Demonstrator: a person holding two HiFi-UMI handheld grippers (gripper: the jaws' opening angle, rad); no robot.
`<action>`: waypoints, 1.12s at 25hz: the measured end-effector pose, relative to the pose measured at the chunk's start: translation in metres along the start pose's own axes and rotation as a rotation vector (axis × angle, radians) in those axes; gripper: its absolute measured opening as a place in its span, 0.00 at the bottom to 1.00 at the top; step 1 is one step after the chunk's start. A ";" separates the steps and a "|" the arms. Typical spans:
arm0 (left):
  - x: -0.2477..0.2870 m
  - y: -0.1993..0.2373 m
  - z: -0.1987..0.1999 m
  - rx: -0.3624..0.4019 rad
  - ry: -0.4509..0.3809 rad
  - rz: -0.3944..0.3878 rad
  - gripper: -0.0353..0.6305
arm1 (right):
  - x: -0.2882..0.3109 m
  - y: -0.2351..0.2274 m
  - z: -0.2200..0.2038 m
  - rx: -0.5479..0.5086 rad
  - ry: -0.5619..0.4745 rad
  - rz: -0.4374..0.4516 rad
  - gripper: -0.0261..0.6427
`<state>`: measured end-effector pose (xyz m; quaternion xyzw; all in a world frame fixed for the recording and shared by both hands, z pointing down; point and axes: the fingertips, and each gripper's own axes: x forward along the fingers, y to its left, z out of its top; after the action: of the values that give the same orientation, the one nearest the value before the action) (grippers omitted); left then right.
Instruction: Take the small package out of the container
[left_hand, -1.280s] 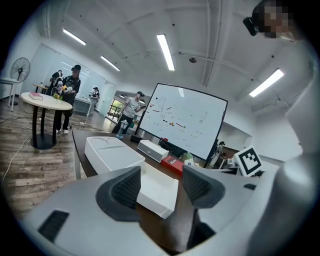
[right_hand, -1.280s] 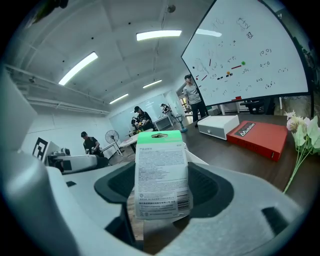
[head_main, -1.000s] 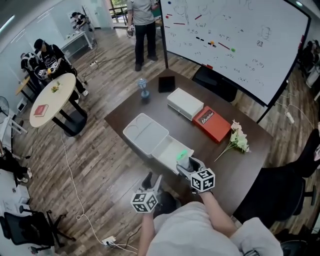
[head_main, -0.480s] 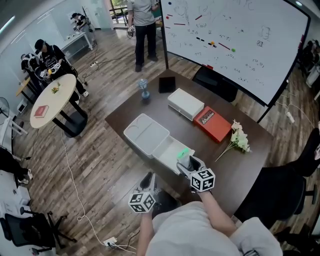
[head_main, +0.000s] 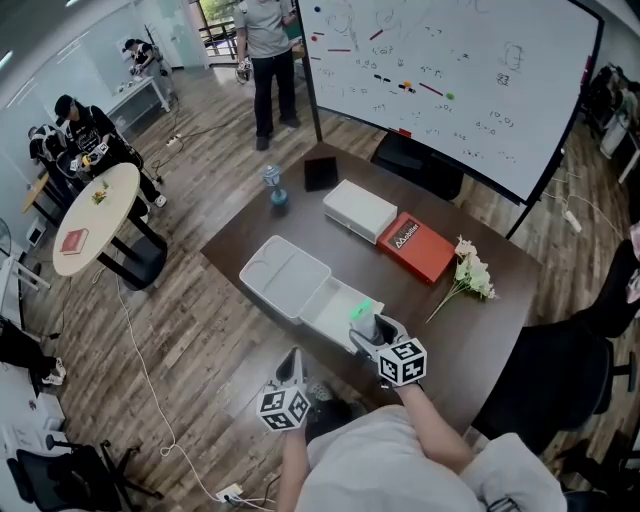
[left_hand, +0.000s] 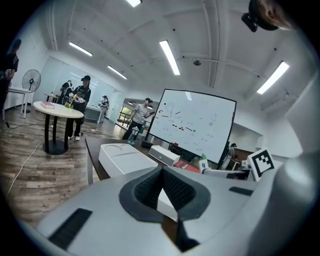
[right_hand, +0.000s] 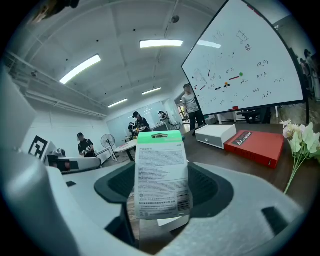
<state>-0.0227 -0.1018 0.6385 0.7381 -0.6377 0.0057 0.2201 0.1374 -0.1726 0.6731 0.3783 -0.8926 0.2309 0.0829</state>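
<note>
Right gripper (head_main: 372, 328) fingers are clamping the small package (right_hand: 161, 175) over the container (head_main: 285, 268); left gripper (left_hand: 162, 187) fingers are sitting together, empty; next, I'm guessing, carrying it clear onto the worktop (head_main: 480, 330).

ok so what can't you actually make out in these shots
Inside of the container: head view, the right gripper and small package cover much of it.
Package print: right gripper view, too small to read.
Whiteboard writing: every view, too small.
</note>
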 end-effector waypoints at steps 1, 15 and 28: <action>-0.003 0.002 0.002 0.005 -0.010 0.011 0.06 | 0.001 0.002 -0.001 -0.003 0.003 0.002 0.53; -0.001 -0.009 0.001 0.045 -0.021 -0.050 0.06 | 0.008 0.009 -0.003 -0.103 0.029 0.007 0.53; 0.005 -0.016 -0.006 0.073 0.008 -0.079 0.06 | 0.011 0.009 -0.010 -0.113 0.065 0.013 0.53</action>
<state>-0.0047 -0.1030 0.6404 0.7703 -0.6065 0.0232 0.1957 0.1232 -0.1695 0.6825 0.3593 -0.9035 0.1928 0.1317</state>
